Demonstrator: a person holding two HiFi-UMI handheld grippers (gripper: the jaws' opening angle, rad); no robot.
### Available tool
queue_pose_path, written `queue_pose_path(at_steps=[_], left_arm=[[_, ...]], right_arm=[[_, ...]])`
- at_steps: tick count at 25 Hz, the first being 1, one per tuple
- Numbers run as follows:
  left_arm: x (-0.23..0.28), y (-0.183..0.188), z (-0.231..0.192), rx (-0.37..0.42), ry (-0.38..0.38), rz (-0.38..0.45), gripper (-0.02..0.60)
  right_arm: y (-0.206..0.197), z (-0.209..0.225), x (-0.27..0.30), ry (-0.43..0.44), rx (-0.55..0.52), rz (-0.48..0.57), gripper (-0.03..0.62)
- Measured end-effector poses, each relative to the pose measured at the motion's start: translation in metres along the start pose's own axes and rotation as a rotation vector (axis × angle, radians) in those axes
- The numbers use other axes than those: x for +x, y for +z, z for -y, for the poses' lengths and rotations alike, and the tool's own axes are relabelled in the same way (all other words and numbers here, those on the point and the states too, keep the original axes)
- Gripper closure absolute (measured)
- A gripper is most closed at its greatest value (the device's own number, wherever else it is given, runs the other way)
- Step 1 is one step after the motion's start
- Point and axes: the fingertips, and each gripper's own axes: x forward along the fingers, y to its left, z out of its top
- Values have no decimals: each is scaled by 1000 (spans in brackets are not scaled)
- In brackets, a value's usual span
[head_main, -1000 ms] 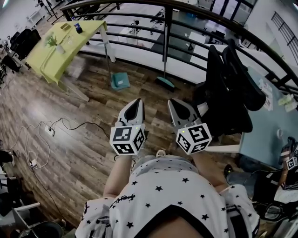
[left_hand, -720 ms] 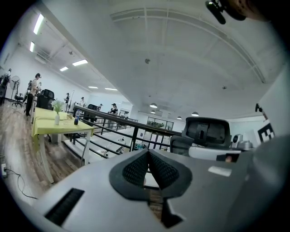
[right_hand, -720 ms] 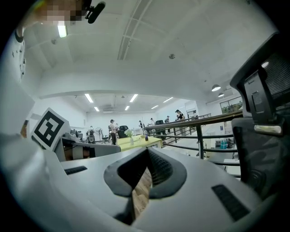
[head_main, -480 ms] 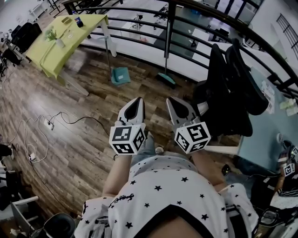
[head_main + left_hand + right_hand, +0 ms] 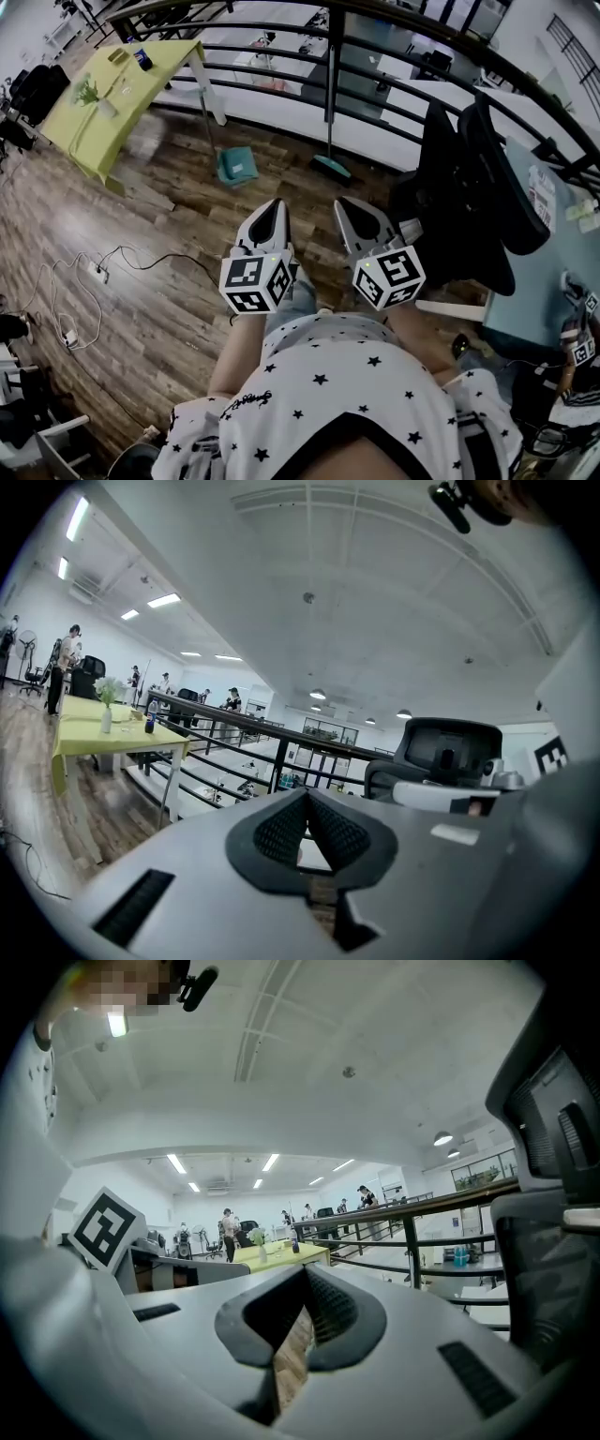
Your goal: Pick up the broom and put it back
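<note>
Approach step, no grab yet. Broom (image 5: 331, 167) propped upright vs railing (image 5: 335, 33), at 12 o'clock of both grippers, well apart. Dustpan (image 5: 236, 166) at broom's 9 o'clock. L gripper (image 5: 273, 211) & R gripper (image 5: 354, 211): jaws together, nothing between. Next, prob: close in, open jaws, clamp handle.
</note>
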Motion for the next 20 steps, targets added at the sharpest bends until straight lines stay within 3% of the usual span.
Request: queue_pose_path(at_steps=[20], left_arm=[[165,65,-105,37,-77,-41,569]], right_arm=[[44,75,187,-65,-21,7,600]])
